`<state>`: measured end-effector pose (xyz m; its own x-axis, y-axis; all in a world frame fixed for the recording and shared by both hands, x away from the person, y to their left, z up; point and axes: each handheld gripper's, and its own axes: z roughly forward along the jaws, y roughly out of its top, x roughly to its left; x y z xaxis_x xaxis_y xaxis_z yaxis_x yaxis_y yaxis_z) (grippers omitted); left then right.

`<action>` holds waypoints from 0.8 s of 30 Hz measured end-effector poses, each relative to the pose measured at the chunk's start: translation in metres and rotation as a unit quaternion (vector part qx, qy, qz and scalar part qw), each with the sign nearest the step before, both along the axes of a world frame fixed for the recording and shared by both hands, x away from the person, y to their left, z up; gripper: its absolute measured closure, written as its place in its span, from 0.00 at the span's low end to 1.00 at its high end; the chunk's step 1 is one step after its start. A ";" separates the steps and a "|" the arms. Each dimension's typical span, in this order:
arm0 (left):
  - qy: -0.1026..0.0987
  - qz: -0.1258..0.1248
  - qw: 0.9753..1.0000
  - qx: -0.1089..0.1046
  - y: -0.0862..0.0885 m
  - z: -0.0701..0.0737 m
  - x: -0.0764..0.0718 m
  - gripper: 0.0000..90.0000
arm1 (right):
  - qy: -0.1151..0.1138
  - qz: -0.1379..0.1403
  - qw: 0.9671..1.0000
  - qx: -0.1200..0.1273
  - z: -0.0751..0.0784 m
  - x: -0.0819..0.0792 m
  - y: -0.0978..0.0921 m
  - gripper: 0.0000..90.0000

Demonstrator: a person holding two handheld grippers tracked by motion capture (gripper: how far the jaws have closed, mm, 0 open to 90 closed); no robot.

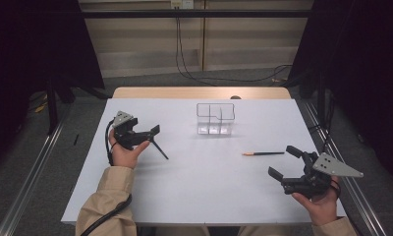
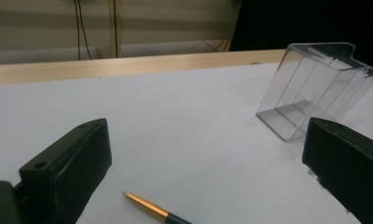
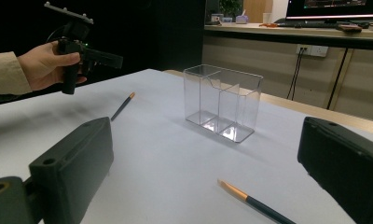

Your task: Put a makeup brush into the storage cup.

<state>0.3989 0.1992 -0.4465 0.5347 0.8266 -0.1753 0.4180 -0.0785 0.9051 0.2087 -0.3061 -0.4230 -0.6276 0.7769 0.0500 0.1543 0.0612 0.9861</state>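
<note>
A clear plastic organizer (image 1: 215, 118) with several compartments stands upright at the table's middle back. It also appears as the organizer (image 2: 315, 88) and the organizer (image 3: 222, 102) in the gripper views. A dark pen (image 1: 160, 149) with a gold tip lies just right of my left gripper (image 1: 153, 135), which is open and empty. Low between the left jaws the same pen (image 2: 152, 210) is visible. A second gold-tipped pen (image 1: 263, 153) lies on the table ahead of my right gripper (image 1: 281, 160), open and empty. That pen (image 3: 254, 203) lies between the right jaws.
The white table top (image 1: 199, 182) rests on a wooden desk whose far edge (image 1: 199, 92) shows behind it. Cables (image 1: 184, 64) hang against the back wall. In the right gripper view, a hand holds the left gripper (image 3: 112, 59) above the far pen (image 3: 123, 106).
</note>
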 end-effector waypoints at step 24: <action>0.160 0.027 0.983 0.089 -0.018 -0.005 0.020 0.03 | 0.004 -0.002 1.000 0.004 0.000 -0.001 -0.002 0.03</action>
<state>0.4192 0.1811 -0.4519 0.4307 0.8850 -0.1768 0.6867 -0.1943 0.7005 0.2081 -0.3081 -0.4229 -0.6240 0.7791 0.0599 0.1615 0.0535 0.9854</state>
